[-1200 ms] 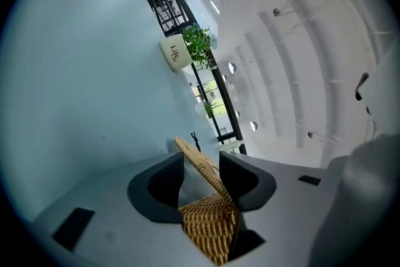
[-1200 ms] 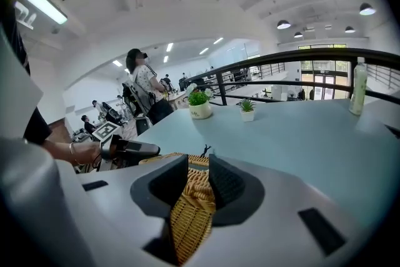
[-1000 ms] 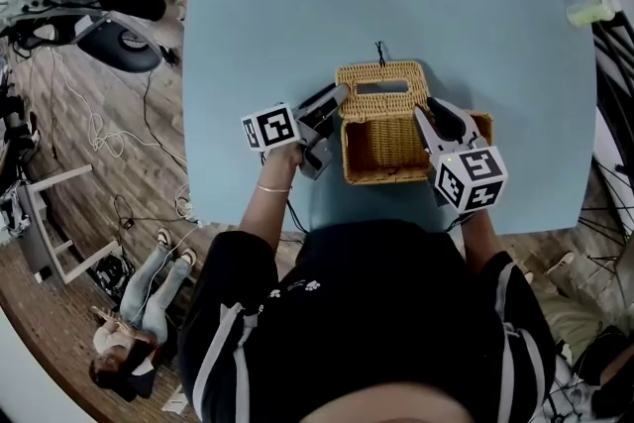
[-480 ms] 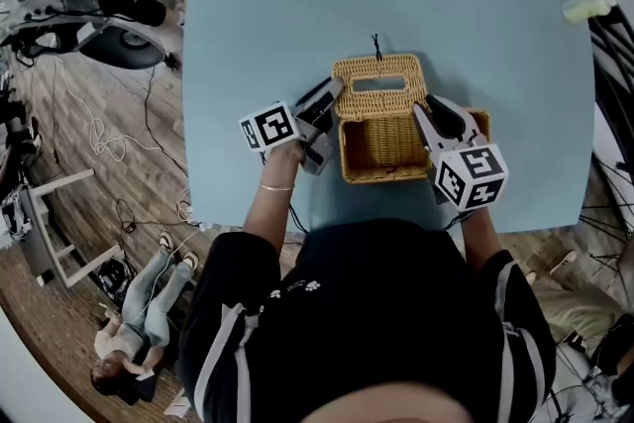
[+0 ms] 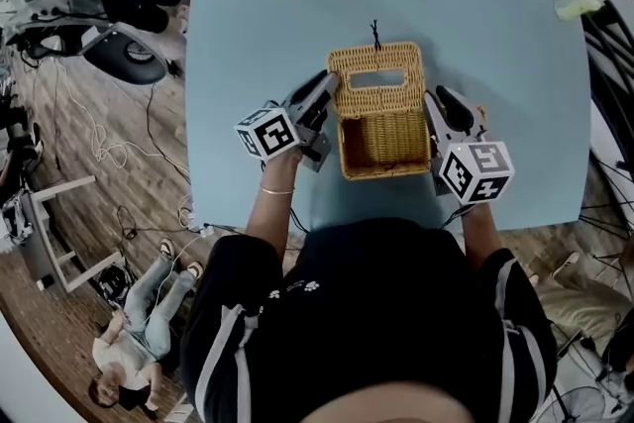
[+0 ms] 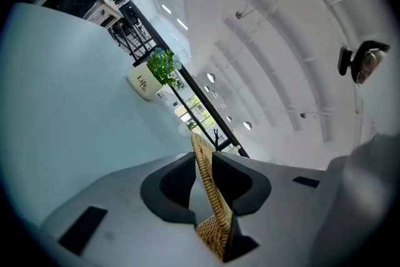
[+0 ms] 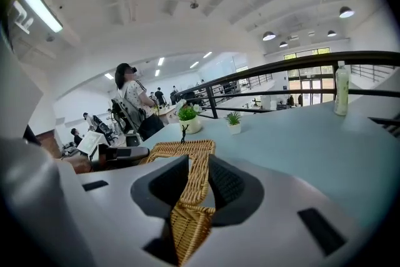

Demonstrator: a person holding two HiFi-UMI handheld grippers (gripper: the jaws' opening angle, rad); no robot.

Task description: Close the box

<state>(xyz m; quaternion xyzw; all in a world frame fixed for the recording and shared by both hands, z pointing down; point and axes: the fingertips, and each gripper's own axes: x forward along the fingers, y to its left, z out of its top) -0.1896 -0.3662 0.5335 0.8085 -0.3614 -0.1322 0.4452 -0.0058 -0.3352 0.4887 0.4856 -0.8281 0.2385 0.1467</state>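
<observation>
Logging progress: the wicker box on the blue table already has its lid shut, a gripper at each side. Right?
No: the lid is open behind the box; the head view shows it. The rest holds.

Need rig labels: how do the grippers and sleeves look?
Left gripper and right gripper: pale grey bodies, black jaw pads, each with a white cube bearing black square markers. The left's jaws are closing round the wicker lid. Black top, white-striped sleeves, thin bracelet.
</observation>
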